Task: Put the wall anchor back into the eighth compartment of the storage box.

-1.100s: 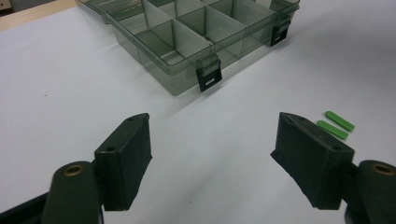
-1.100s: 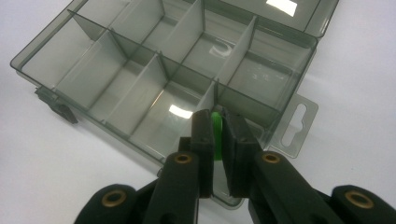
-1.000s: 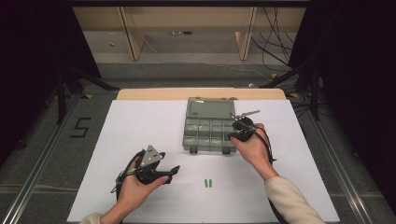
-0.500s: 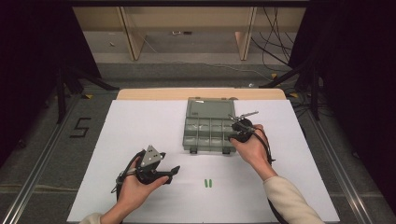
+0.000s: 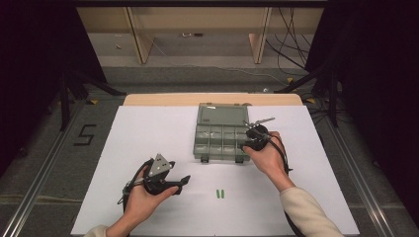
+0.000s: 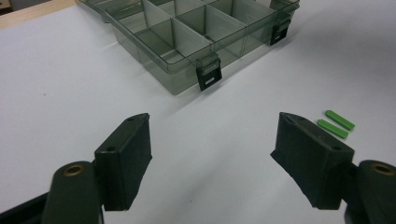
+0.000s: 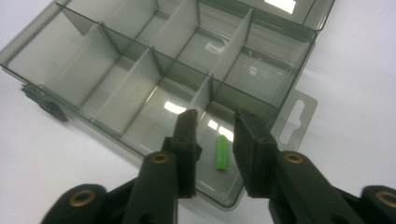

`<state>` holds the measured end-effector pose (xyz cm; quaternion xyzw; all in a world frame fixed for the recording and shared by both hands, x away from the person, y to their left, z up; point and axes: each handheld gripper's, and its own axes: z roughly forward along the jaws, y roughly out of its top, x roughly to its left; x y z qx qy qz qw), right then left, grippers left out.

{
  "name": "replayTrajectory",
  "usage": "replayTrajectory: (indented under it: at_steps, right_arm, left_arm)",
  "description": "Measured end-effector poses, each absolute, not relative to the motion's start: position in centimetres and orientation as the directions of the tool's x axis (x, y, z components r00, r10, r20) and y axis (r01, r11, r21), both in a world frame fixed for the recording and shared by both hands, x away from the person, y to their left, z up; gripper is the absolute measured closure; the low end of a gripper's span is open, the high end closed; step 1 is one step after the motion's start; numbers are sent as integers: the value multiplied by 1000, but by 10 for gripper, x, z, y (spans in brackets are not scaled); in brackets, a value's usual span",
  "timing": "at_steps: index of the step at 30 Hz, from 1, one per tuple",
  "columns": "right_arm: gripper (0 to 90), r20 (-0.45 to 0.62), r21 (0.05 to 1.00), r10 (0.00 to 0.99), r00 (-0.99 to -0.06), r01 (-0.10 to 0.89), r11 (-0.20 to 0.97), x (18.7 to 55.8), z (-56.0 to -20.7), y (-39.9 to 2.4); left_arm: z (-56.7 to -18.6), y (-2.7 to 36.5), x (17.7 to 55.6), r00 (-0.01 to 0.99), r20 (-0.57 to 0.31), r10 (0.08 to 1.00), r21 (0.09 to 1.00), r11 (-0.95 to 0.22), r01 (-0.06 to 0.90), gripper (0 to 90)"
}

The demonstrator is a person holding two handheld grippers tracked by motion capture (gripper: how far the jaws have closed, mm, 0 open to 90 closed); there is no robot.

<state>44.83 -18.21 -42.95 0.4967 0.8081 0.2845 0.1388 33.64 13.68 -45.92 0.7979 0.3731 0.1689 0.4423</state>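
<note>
While my right tongs (image 7: 212, 135) hang over the near corner compartment of the organizer box (image 5: 221, 133), their jaws have just been opening, and the green stick (image 7: 222, 152) lies loose on the compartment floor between them, released rather than gripped. I held low so it would not bounce out. My left tongs (image 6: 212, 154) rest wide apart and empty over the desk (image 5: 148, 128), near the two remaining green sticks (image 5: 220, 194), ready for those.

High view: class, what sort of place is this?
Probably a lab recording station: a white sheet-covered table on a dark floor marked with a number, loose black cables behind, and a clear grey plastic compartment box laid out for handling.
</note>
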Motion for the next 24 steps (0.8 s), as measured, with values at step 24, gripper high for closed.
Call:
replayTrajectory:
  at_steps: [24]
  right_arm:
    - [496,122,561,870,-477,756,336,414,-416,-167]
  left_arm:
    - [-458,140,337,681,-33,732,824,-366,433,268]
